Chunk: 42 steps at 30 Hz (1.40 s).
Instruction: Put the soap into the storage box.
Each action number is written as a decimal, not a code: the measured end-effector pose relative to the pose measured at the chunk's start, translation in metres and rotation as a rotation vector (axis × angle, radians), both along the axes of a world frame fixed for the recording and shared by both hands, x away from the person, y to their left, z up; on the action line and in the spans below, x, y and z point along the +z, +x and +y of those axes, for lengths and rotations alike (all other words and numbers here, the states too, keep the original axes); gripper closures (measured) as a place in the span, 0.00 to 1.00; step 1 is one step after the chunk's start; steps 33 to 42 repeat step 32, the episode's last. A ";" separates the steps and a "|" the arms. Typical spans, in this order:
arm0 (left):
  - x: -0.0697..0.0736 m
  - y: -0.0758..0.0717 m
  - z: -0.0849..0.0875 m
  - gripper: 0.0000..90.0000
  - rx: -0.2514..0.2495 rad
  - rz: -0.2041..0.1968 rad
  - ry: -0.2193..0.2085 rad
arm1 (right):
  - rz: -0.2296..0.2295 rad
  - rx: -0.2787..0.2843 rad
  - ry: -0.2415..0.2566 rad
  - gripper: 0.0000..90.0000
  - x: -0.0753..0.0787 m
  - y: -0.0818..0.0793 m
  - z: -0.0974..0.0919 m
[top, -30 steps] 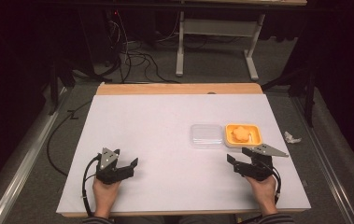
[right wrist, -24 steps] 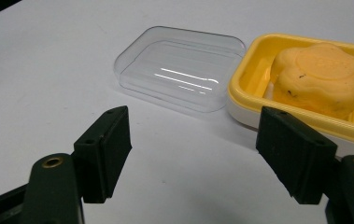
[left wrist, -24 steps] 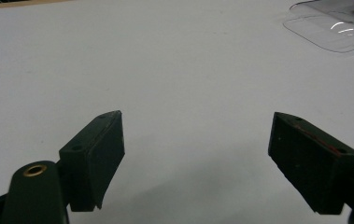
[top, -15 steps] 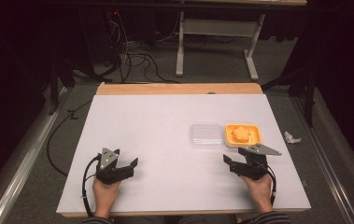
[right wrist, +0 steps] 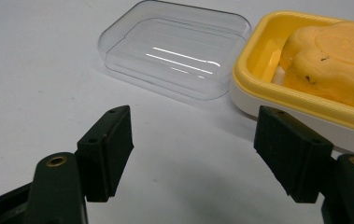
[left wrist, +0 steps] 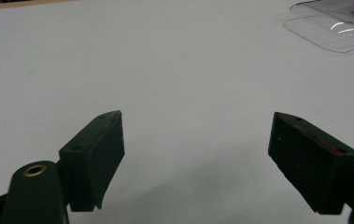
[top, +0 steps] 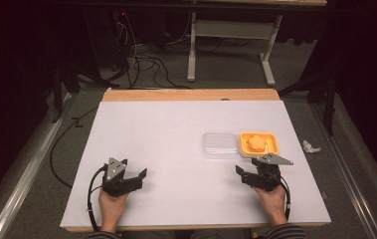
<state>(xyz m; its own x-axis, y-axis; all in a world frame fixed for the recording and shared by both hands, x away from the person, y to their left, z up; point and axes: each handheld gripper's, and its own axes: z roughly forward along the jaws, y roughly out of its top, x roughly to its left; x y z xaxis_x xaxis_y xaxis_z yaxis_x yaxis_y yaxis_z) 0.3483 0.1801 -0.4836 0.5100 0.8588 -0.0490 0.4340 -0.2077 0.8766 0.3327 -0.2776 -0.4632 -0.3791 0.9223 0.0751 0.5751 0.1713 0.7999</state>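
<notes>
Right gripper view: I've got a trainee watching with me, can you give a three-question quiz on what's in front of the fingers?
1. True or false: the clear lid sits on top of the yellow dish.
2. What lies in the yellow dish? A) an orange flower-shaped block B) a spoon C) nothing
3. Fill in: the right gripper has its fingers ____, with nothing between them.

Key
1. False: the lid lies flat on the table beside the dish, at its left in this view.
2. A
3. open
</notes>
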 end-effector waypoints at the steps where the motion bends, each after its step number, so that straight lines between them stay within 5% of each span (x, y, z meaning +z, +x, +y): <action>1: 0.000 0.000 0.000 0.21 0.001 -0.001 -0.001 | 0.000 -0.001 -0.005 0.32 -0.001 0.000 0.000; 28: 0.000 0.000 0.000 0.21 0.000 0.001 0.001 | -0.017 0.020 -0.070 0.32 -0.016 0.003 0.010; 42: 0.000 0.000 0.000 0.21 0.001 0.001 0.003 | -0.017 0.022 -0.065 0.32 -0.016 0.003 0.009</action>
